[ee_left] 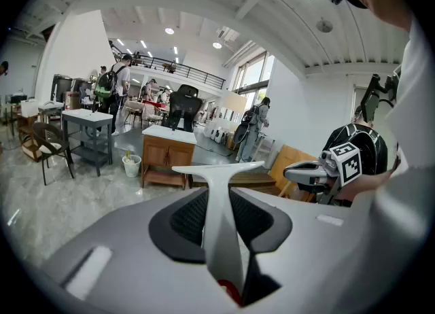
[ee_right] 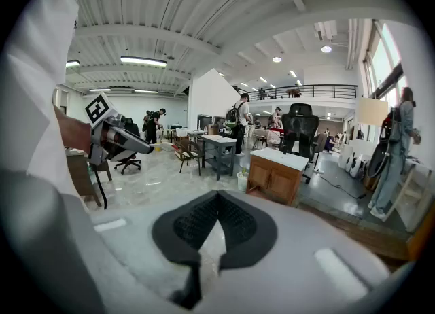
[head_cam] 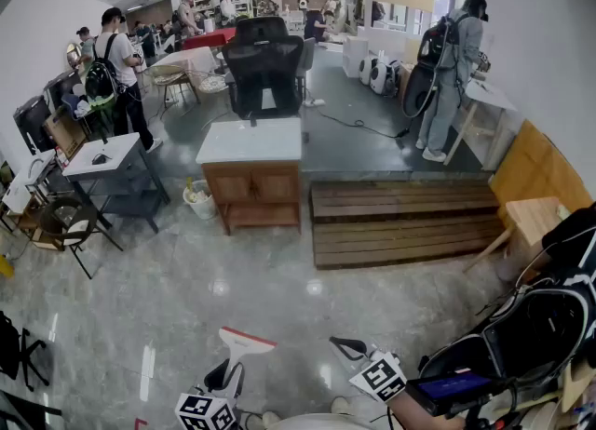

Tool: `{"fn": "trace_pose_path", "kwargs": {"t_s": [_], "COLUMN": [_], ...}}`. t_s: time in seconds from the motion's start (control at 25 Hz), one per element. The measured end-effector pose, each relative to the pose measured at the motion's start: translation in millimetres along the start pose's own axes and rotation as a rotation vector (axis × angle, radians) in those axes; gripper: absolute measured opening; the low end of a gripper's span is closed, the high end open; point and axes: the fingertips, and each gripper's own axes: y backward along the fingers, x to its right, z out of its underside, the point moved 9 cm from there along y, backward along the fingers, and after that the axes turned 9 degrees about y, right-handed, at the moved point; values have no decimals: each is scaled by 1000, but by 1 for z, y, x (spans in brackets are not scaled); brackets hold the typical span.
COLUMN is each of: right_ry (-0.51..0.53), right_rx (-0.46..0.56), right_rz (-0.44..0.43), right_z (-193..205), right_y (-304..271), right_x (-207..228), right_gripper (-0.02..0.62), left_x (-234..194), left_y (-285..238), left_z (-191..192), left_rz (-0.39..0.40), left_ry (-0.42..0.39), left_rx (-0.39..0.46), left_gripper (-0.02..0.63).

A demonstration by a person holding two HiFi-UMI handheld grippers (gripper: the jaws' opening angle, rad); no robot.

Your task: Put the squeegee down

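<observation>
Looking ahead, I have open, glossy grey stone floor [head_cam: 186, 279] from 10 to 2 o'clock. It is bounded at 12 by a white-topped wooden cabinet [head_cam: 251, 177] and at 2 by a slatted wooden platform [head_cam: 400, 223]. My left gripper [head_cam: 226, 382] pinches the squeegee [ee_left: 221, 217] by its smooth white handle, with the T-shaped blade jutting past the jaws above the floor. My right gripper [ee_right: 216, 198] has its ribbed black pads pressed together on nothing.

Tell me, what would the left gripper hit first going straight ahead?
Probably the glossy grey floor, short of the white-topped wooden cabinet; the left gripper, gripping a white plastic squeegee, tilts downward, though depth is unclear.
</observation>
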Motion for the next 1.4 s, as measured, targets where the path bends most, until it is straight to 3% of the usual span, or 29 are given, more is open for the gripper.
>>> {"fn": "trace_pose_path", "kwargs": {"t_s": [0.16, 0.44, 0.56, 0.72, 0.92, 1.04, 1.4], "right_ry": [-6, -94, -149, -149, -152, -134, -78], "right_rx": [-6, -35, -91, -122, -111, -71, 0], "right_rz": [-13, -84, -92, -61, -50, -52, -86], "right_z": [-20, -42, -46, -51, -62, -71, -89], "right_y": [-30, -78, -90, -102, -133, -165, -260], "right_x": [-45, -106, -119, -120, -88, -55, 79], "right_gripper": [3, 2, 3, 27, 91, 97, 97], "left_x": [-46, -108, -127, -147, -162, -174, -205], "left_y": [32, 76, 87, 83, 56, 26, -99], "left_z": [-8, 12, 15, 14, -5, -25, -128], "left_rz": [12, 26, 26, 13, -20, -42, -132], "left_ry": [0, -11, 3, 16, 31, 33, 26], "left_rx": [-1, -40, -41, -23, -23, -32, -17], "left_gripper": [104, 104, 104, 104, 104, 104, 104]}}
